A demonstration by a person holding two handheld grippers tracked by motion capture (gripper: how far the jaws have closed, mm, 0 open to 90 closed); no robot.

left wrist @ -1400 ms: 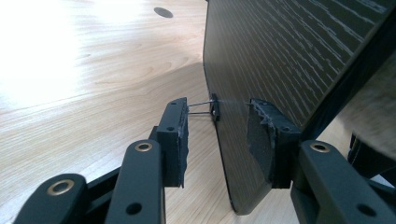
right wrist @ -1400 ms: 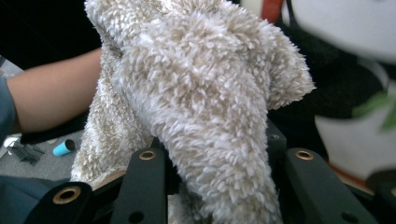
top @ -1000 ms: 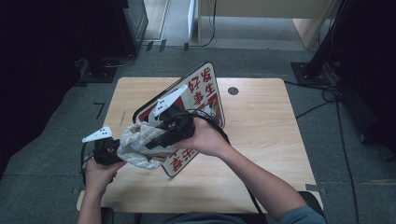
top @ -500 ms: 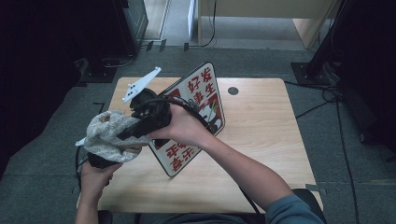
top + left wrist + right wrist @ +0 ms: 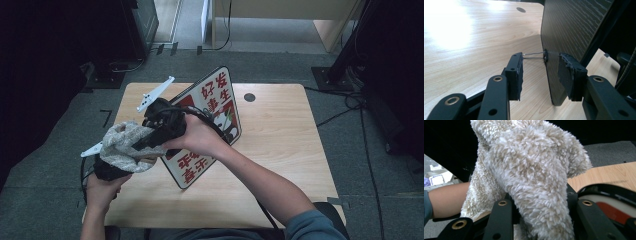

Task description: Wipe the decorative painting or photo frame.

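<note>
Hands crossed: right gripper clamps cloth over left gripper.

High view looks down — both gripper views close, sharing the table.

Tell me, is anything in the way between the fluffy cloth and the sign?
Nothing visible. The right gripper holds the fluffy cloth in its jaws just left of the sign, with only air between them. The left gripper has the sign's edge between its jaws.
</note>
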